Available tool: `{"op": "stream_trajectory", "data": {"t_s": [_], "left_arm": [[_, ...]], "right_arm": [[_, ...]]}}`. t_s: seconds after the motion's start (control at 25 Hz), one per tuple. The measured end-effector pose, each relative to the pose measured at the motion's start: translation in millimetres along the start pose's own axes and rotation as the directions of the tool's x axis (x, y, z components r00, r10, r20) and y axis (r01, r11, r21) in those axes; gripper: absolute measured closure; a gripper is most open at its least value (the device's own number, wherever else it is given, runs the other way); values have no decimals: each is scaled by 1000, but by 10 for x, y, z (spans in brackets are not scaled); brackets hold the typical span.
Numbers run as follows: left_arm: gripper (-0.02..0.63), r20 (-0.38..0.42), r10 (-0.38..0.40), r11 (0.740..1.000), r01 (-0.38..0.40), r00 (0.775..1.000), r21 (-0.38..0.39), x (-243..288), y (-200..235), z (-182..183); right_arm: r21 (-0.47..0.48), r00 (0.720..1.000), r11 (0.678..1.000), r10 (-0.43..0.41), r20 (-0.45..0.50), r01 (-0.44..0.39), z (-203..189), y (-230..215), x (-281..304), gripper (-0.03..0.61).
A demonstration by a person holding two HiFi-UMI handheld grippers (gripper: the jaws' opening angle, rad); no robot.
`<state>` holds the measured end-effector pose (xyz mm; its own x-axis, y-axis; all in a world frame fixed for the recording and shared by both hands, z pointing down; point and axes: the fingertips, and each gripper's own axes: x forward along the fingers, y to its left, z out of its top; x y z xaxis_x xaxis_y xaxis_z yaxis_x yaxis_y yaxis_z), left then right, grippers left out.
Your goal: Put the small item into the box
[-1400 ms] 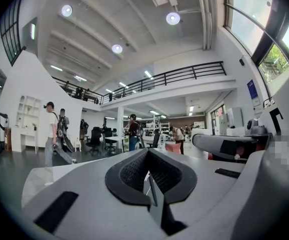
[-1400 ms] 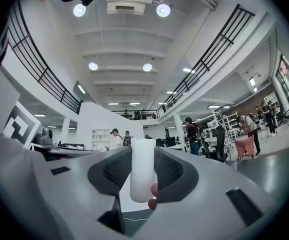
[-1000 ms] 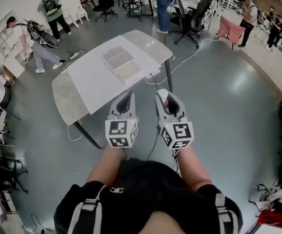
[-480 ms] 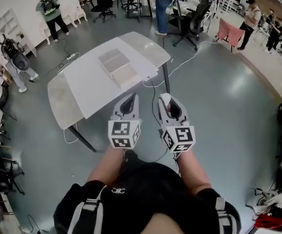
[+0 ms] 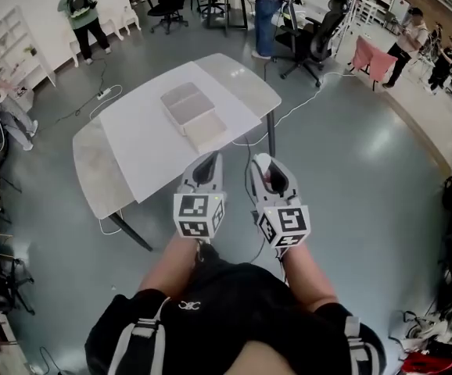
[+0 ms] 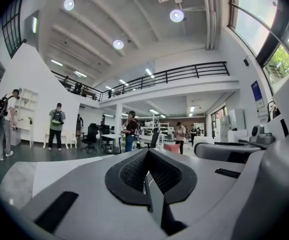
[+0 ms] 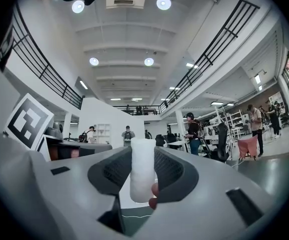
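Note:
My right gripper is shut on the small item, a white textured roll with a red bit at its lower right; it shows as a white and red patch from the head view. My left gripper hangs beside it, jaws together with nothing between them. Both are held at waist height over the floor, short of the table's near edge. The box, pale and open-topped, sits mid-table with a flat pale piece against its near side.
The grey table carries a white sheet under the box. Cables trail on the floor from its right side. Office chairs and several people stand beyond the table and at the left.
The person at the far left has walked off to the picture's edge. The table has shifted slightly in the head view. Both grippers keep their places, the right still holding the item.

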<state>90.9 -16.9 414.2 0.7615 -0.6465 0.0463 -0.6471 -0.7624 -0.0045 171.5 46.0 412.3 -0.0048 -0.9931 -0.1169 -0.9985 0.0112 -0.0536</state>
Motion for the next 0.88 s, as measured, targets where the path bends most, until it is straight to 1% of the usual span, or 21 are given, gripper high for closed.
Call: {"op": "stream_trajectory", "data": {"t_s": [0.24,0.52,0.88], "left_arm": [[609,-5,-11,1000,11,1000,-11,360,357,1],[609,-15,-20,999,19,1000,-33,710,902,57],[609,-14,-17,998,16,1000,-55,1101,1901,170]], "right_arm": [[-1,1000,1000,-11,-16,11,-67,-59,524,459],[16,999,1000,1,-35,0,-73,34,1217,459],[-4,998,1000,13,-59,-13,-108,366,2294,459]]}}
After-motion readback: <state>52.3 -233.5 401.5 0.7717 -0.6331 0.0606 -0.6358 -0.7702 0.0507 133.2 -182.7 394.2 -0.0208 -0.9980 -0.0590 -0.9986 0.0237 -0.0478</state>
